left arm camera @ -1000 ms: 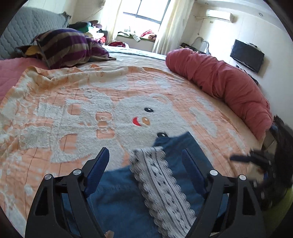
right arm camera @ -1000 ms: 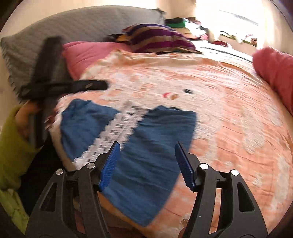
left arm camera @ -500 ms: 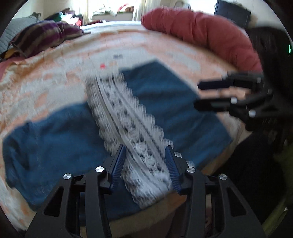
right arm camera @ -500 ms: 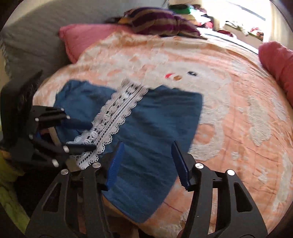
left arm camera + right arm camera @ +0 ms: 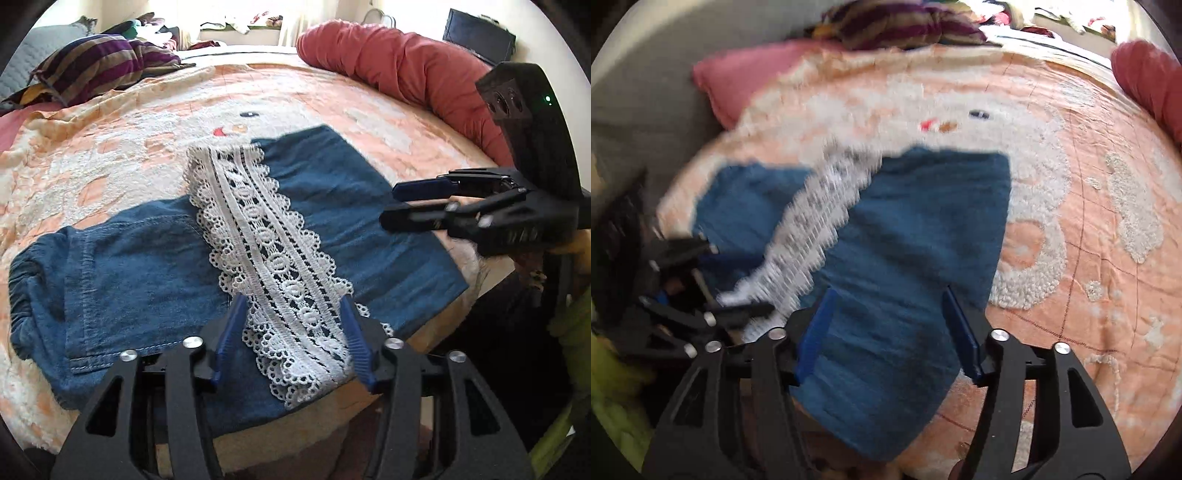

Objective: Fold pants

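Blue denim pants (image 5: 140, 258) lie flat on the orange bear blanket (image 5: 110, 155) by the bed's near edge. A white lace strip (image 5: 266, 236) runs along one leg. My left gripper (image 5: 291, 298) hangs low over the lace's near end, which lies between its blue pads. Its jaws are opening and do not clamp the lace. My right gripper (image 5: 889, 291) hovers over the plain denim leg (image 5: 923, 221). Its jaws are opening too, with only cloth below them. The right gripper (image 5: 413, 205) shows side-on in the left wrist view. The left gripper (image 5: 731, 277) is blurred in the right wrist view.
A rolled red duvet (image 5: 406, 74) lies along the bed's far right side. A striped pillow (image 5: 99, 70) and a pink pillow (image 5: 746, 77) sit at the head. The mattress edge runs just below both grippers, and a yellow-green sleeve (image 5: 576, 332) is at the right.
My left gripper dropped and tilted down onto the lace's near end; its jaws narrowed, then widened a little. My right gripper sank slightly towards the denim, and its jaws spread.
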`<state>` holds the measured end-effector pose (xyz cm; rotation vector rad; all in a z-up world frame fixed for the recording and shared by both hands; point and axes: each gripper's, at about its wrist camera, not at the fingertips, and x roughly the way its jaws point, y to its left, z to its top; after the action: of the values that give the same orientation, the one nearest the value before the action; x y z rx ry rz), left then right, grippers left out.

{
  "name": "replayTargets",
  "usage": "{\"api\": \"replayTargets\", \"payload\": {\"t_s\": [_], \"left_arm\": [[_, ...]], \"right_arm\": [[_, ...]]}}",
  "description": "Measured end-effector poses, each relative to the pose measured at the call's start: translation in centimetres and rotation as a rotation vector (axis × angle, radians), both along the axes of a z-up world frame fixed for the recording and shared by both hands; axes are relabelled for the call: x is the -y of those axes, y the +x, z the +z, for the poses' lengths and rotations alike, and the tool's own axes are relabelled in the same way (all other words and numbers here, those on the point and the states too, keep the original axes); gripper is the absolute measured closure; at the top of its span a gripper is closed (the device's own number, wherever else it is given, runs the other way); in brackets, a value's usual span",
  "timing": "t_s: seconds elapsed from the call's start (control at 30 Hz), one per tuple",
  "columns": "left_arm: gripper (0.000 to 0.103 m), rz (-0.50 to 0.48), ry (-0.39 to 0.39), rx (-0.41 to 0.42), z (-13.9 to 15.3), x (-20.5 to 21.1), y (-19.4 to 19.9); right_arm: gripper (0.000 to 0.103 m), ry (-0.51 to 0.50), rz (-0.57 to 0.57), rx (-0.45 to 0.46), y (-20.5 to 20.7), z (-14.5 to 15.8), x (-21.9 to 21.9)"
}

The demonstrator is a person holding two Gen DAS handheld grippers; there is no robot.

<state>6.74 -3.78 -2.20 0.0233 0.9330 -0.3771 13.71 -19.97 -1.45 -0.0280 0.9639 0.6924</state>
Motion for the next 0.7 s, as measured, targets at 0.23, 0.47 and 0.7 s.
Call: {"api": "replayTargets", "payload": {"t_s": [0.23, 0.47, 0.7], "left_arm": [[0.026, 0.072, -0.035, 0.040, 1.9, -1.6, -0.8], [0.007, 0.135, -0.021, 0.078, 3.6, -2.9, -1.6], [0.005, 0.187, -0.022, 0.087, 4.6, -4.5, -2.4]], "right_arm": [[0.027, 0.044, -0.098, 0.055, -0.2, 1.5, 1.9], [0.018, 0.025, -0.125, 0.130, -0.5, 2.5, 2.0], [0.012, 0.046, -0.114, 0.194, -1.0, 3.6, 1.8]]}}
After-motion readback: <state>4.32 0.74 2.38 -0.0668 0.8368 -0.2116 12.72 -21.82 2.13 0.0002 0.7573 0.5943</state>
